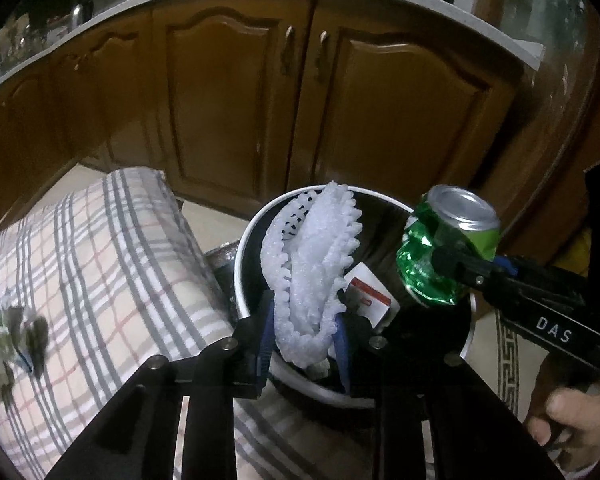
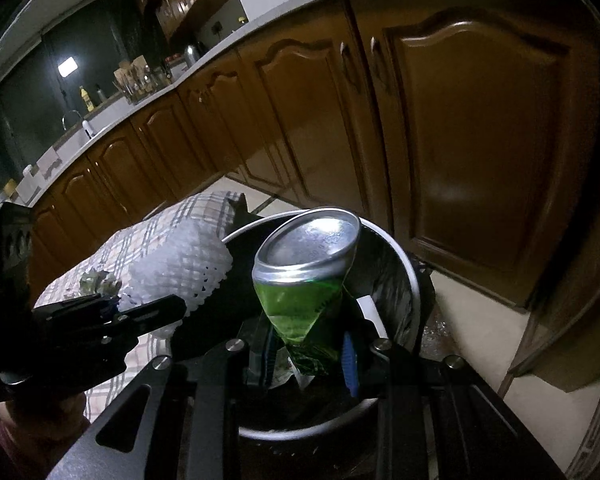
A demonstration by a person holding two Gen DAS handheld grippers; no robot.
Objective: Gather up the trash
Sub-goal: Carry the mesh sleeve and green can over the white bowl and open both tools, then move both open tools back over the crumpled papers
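Observation:
My left gripper [image 1: 303, 330] is shut on a white foam net sleeve [image 1: 312, 264] and holds it over the open bin [image 1: 244, 248]. My right gripper [image 2: 309, 346] is shut on a crushed green can [image 2: 304, 280], also above the bin [image 2: 410, 280]. The can shows in the left wrist view [image 1: 444, 248] at the bin's right rim, held by the right gripper [image 1: 456, 268]. The foam sleeve shows in the right wrist view [image 2: 176, 268], held by the left gripper [image 2: 148, 312]. A red and white carton [image 1: 370, 300] lies inside the bin.
A table with a checked cloth [image 1: 100, 264] stands left of the bin, with a crumpled scrap [image 1: 12, 332] on it. Brown kitchen cabinets [image 1: 260, 92] stand behind under a white counter. A patterned rug [image 1: 508, 360] lies on the tiled floor at right.

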